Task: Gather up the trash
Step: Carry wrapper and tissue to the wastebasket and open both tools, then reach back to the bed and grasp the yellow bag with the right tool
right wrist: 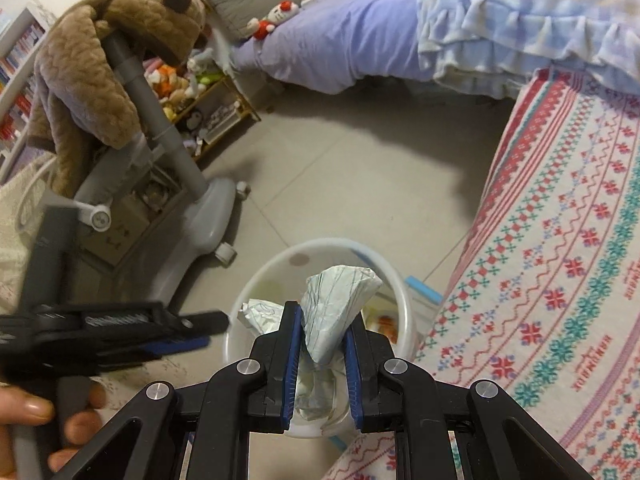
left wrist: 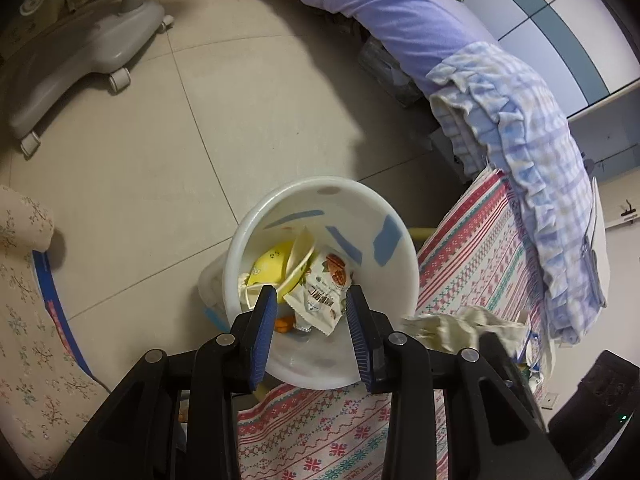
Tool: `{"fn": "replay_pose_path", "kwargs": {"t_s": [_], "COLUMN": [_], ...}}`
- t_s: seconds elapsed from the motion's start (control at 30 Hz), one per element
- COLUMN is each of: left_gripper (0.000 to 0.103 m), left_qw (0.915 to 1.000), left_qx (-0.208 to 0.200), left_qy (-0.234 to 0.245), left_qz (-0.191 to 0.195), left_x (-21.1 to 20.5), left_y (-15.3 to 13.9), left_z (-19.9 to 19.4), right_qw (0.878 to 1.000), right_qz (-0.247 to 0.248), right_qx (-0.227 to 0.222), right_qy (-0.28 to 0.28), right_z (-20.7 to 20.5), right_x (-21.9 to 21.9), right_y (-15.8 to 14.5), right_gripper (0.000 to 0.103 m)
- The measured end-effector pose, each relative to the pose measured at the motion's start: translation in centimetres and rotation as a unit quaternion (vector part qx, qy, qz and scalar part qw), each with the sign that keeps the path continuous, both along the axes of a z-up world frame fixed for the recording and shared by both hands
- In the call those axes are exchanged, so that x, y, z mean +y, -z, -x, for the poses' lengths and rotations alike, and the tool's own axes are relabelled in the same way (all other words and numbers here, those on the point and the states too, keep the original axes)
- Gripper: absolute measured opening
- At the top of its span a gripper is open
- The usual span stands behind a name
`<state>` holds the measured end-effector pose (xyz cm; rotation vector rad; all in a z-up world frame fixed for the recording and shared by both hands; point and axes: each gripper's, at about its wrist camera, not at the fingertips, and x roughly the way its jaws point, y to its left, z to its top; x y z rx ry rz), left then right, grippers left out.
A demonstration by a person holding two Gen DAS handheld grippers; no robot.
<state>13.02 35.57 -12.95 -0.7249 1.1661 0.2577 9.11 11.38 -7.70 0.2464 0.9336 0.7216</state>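
In bin (left wrist: pixel 320 196): wrappers overlapped; crumpled paper (right wrist: pixel 336 304) hides rest.

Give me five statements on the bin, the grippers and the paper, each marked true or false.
1. The right gripper holds a crumpled paper between its jaws. True.
2. The left gripper grips a snack wrapper. False: its jaws stand open over the bin with nothing between them; the wrapper lies inside the bin.
3. The bin is empty. False: it holds the wrapper, a yellow item and other scraps.
4. The bin stands on the tiled floor beside the patterned cloth. True.
5. The bin is black. False: it is white.
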Motion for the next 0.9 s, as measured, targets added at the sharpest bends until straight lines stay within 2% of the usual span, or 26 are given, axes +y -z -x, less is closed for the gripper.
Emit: {"fn": "replay_pose_path", "kwargs": {"t_s": [0.23,0.27,0.3,0.37,0.57,0.77,0.9], "left_gripper": [0.038,0.038,0.038,0.038,0.038,0.038,0.038], "left_qw": [0.9999,0.9998,0.9998,0.9998,0.9985,0.9986,0.998], "left_qx": [-0.007,-0.008,-0.008,-0.009,-0.019,-0.026,-0.026], "left_qy": [-0.013,-0.015,-0.016,-0.019,-0.01,0.011,0.037], "left_qz": [0.009,0.007,0.007,0.007,0.05,0.045,0.044], "left_x": [0.5,0.5,0.6,0.6,0.0,-2.2,-5.3], "left_y": [-0.4,-0.5,-0.5,-0.6,-0.8,-1.8,-2.2], "left_z": [0.2,0.2,0.3,0.4,0.8,0.9,1.1], "right_qw": [0.999,0.999,0.999,0.998,0.998,0.998,0.997], "right_qz": [0.03,0.036,0.044,0.051,0.058,0.064,0.075], "right_qx": [-0.012,-0.014,-0.013,-0.013,-0.011,-0.009,-0.014], "right_qy": [-0.018,-0.02,-0.019,-0.015,-0.011,0.001,0.009], "right_z": [-0.3,-0.4,-0.5,-0.6,0.0,1.0,2.0], "right_x": [3.3,3.9,4.4,4.7,3.4,-0.1,-2.9], "right_y": [0.4,0.3,0.4,0.6,1.2,0.8,-0.2], "right_gripper": [0.022,0.03,0.046,0.056,0.056,0.056,0.056]}}
